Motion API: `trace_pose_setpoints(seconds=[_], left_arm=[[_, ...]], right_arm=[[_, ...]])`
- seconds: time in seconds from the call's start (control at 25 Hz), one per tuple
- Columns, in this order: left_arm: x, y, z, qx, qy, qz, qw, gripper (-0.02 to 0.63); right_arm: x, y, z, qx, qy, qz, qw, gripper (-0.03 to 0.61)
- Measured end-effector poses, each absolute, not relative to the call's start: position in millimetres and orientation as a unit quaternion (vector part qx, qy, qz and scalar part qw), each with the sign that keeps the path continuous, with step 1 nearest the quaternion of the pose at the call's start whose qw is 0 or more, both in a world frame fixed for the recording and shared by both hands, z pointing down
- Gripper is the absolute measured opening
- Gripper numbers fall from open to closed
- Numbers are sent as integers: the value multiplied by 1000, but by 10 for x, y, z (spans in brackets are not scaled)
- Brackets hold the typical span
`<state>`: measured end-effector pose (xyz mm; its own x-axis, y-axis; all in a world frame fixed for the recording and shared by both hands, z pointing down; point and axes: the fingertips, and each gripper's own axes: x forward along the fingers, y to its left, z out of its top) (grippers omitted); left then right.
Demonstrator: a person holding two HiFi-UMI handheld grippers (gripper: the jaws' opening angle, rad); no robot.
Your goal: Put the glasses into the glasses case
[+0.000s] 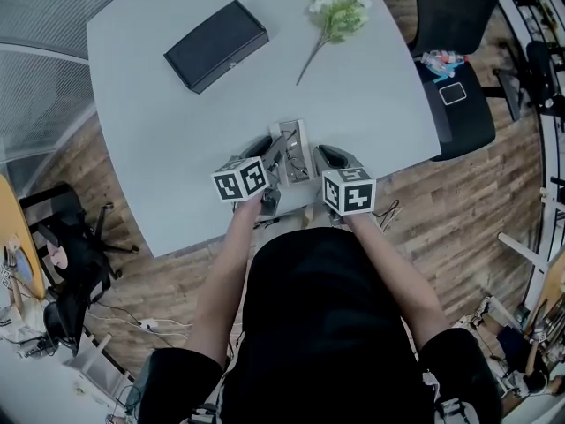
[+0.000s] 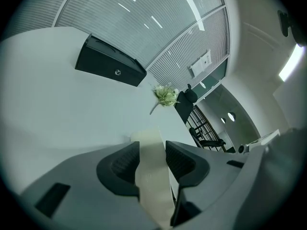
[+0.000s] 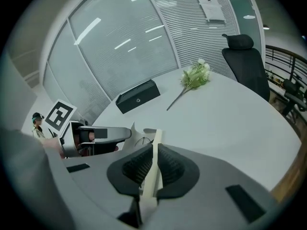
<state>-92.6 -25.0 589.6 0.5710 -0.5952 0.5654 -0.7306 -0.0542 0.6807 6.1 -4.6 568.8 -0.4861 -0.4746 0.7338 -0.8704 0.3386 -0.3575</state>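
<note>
Wood-plank floor surrounds a pale grey table [image 1: 177, 148] in the head view. A black rectangular box [image 1: 215, 45] and a white-and-green flower sprig [image 1: 335, 16] lie toward the table's far side, and a black office chair [image 1: 459, 95] stands to the right. By the table's near edge, the left gripper [image 1: 277, 151] and right gripper [image 1: 320, 155] flank an open pale cream glasses case [image 1: 294, 138]. Dark thin-framed glasses [image 1: 298, 168] lie inside it.

In the left gripper view, the jaws stand partly apart, clamped on a broad cream wall of the case. The box and sprig lie beyond it on the table.

In the right gripper view, the jaws are nearly together, pinching a thin cream edge of the case. The left gripper sits just to the left, and the dark frame shows in the case between the two.
</note>
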Motion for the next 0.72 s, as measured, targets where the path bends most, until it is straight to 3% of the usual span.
trace_pose_setpoints(seconds=[0.44,0.72], left_arm=[[-813,-284,5861,720,-483,85,492,178],[-756,-285,5901,725,-489,111,472,217]], right_arm=[[428,86,5723,442,-770,368,276,41],[480,108,5700,446,-769,368,273,40]])
